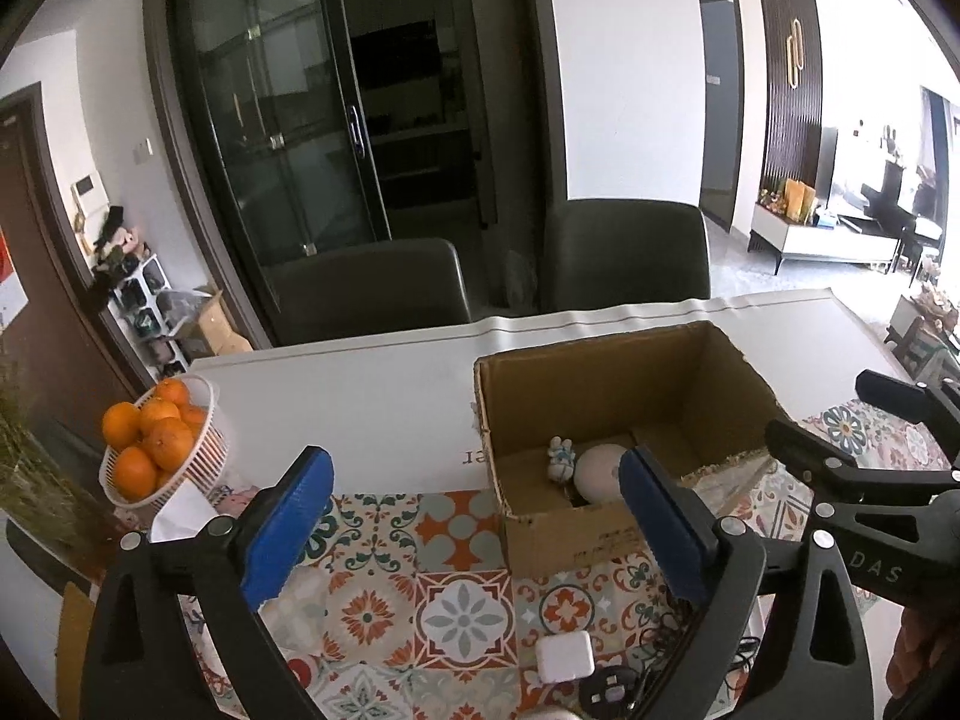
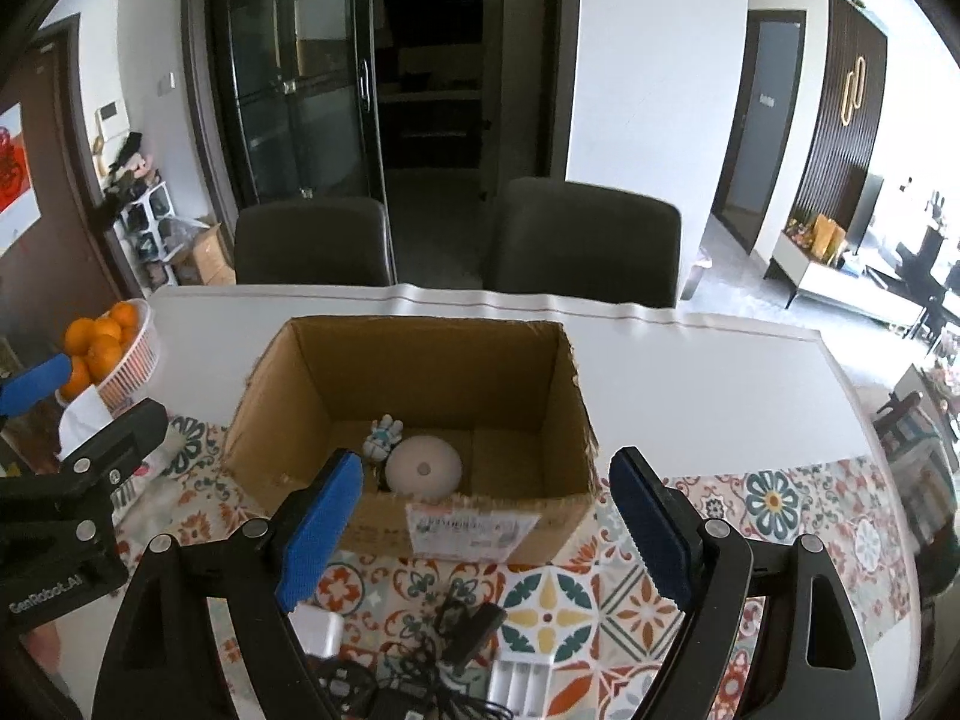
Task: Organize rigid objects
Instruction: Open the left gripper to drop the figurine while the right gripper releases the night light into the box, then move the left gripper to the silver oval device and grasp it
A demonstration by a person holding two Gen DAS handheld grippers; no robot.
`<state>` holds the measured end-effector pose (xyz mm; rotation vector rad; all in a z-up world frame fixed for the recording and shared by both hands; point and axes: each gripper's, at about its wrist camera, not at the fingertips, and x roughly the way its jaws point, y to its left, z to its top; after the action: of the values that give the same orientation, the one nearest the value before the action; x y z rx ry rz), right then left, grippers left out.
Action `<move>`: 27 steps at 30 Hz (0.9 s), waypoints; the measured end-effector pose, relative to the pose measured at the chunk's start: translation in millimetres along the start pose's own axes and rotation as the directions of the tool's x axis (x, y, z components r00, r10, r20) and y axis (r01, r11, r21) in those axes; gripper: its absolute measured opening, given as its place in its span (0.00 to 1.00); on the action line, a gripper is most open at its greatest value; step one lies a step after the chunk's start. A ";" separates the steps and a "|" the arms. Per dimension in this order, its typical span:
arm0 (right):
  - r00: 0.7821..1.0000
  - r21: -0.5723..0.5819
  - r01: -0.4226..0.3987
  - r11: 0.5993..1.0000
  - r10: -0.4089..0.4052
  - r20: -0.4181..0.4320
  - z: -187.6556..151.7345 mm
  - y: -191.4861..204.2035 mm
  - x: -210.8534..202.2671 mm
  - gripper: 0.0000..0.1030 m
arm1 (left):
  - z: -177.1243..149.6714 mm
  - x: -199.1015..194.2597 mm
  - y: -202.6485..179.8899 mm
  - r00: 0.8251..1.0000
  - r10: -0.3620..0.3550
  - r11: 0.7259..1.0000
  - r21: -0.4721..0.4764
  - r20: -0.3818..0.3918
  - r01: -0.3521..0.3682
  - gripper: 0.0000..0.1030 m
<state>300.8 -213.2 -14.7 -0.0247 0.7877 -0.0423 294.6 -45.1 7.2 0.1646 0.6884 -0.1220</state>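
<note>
An open cardboard box (image 2: 558,396) stands on the patterned tablecloth; it also shows in the left wrist view (image 1: 600,534). Inside lie a white round device (image 2: 423,465) and a small white-blue figurine (image 2: 383,435), also seen in the left wrist view as the device (image 1: 600,468) and figurine (image 1: 561,457). My left gripper (image 1: 474,531) is open and empty, left of the box. My right gripper (image 2: 483,519) is open and empty in front of the box. Near me lie a white charger cube (image 1: 564,657), a black clip-like item (image 2: 471,630), tangled black cables (image 2: 408,684) and a white battery holder (image 2: 519,687).
A white basket of oranges (image 1: 159,444) stands at the table's left, with white tissue (image 1: 180,519) beside it. Two dark chairs (image 2: 585,240) stand behind the table. The white table (image 2: 720,396) stretches right of the box.
</note>
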 end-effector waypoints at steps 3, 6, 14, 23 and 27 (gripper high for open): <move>0.999 -0.013 0.026 1.000 -0.026 0.038 -6.2 5.0 -16.4 0.82 | -9.1 -13.4 2.2 1.000 0.005 1.000 0.007 0.016 -0.005 0.95; 0.997 -0.011 0.032 0.999 -0.031 0.065 -14.2 8.1 -30.4 0.83 | -18.3 -23.5 5.5 1.000 -0.002 1.000 0.007 0.018 0.002 0.95; 0.996 -0.017 0.025 1.000 -0.023 0.087 -42.1 18.3 -53.4 0.83 | -48.4 -41.3 9.5 0.999 -0.046 0.999 0.011 0.006 0.046 0.95; 0.998 -0.032 -0.003 0.999 0.005 0.069 -77.4 27.6 -61.1 0.83 | -81.2 -49.0 8.3 0.997 -0.069 0.998 0.007 -0.021 0.069 0.95; 0.998 -0.023 -0.013 1.000 0.014 0.057 -91.5 28.5 -63.1 0.83 | -95.5 -48.4 7.1 0.995 -0.087 0.996 0.002 -0.040 0.087 0.95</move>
<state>192.2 -182.3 -35.6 -0.0418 0.7312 -0.0202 199.3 -17.1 -33.6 0.1411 0.7350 -0.2039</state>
